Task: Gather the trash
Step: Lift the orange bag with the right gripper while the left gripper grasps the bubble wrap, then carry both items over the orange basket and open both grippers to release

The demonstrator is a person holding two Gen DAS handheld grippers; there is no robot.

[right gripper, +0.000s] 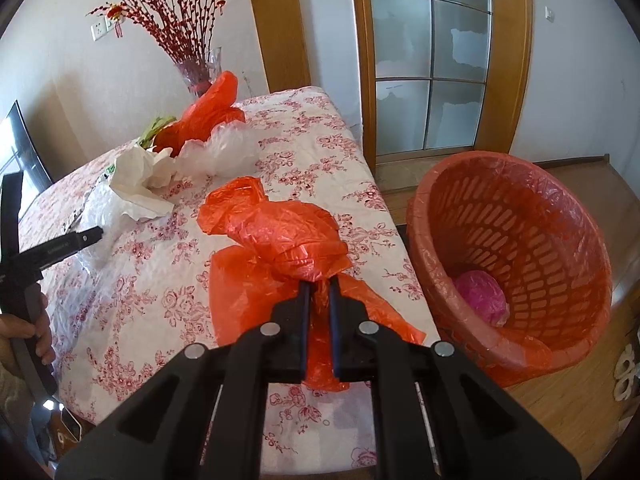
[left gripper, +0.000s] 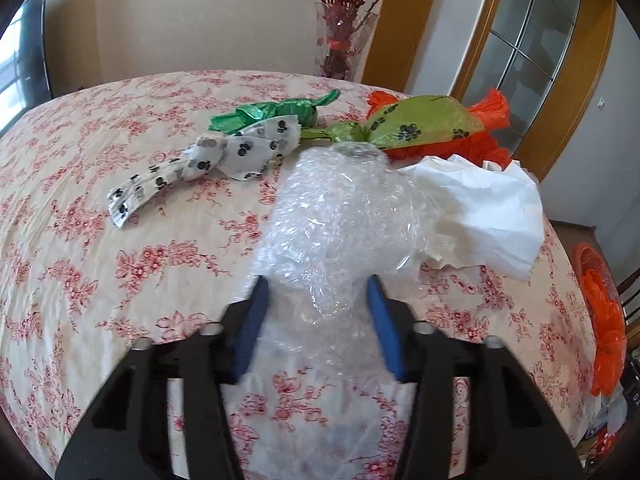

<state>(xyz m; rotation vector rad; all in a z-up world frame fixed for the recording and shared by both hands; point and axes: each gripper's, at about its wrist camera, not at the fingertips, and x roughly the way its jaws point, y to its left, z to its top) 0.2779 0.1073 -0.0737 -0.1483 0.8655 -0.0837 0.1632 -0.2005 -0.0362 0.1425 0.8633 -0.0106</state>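
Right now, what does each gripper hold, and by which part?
The right gripper pinches the orange bag at its near gathered edge. The left gripper is open around the bubble wrap, not clamping it.

Bare tablecloth [left gripper: 80,280] left of bubble wrap [left gripper: 340,216]; tissue [left gripper: 492,216] crowding its right.

No readable text, brand or number from my side in either wrist view. Faint pale marking on the other gripper's black finger [right gripper: 70,243], far left of my right claw [right gripper: 319,286], too small to read. Paw prints on bags are pattern, not lettering.
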